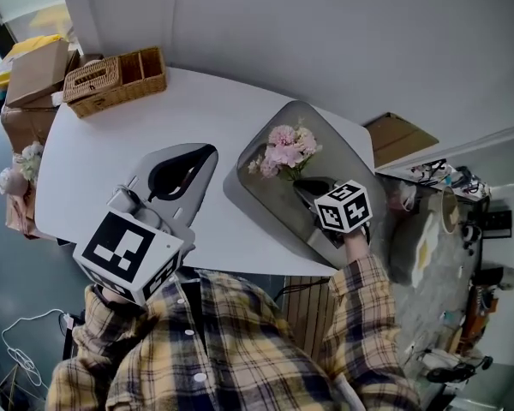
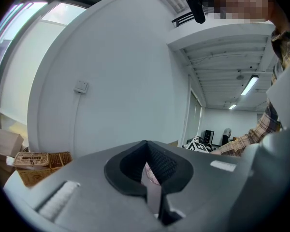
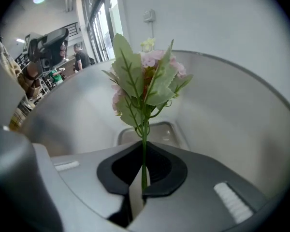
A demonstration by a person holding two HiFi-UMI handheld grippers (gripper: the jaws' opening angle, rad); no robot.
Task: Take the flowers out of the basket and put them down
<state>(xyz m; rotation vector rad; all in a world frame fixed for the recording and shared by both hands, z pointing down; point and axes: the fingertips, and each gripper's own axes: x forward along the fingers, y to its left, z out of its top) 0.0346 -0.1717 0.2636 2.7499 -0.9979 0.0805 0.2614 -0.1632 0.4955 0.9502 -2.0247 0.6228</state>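
I'm at a white table (image 1: 94, 157) in what looks like a lab or workshop corner of an office hall. Cardboard boxes (image 1: 38, 74) are stacked at its far left, and a bench (image 1: 433, 294) on the right is crowded with cables and gear. Strip lights (image 2: 250, 85) run along a bare white ceiling (image 2: 217, 62).

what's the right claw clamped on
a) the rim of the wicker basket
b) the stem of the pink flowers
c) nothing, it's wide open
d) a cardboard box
b: in the right gripper view the right claw is shut on the thin green stem of the flowers, while the wicker basket sits apart at the table's far corner.
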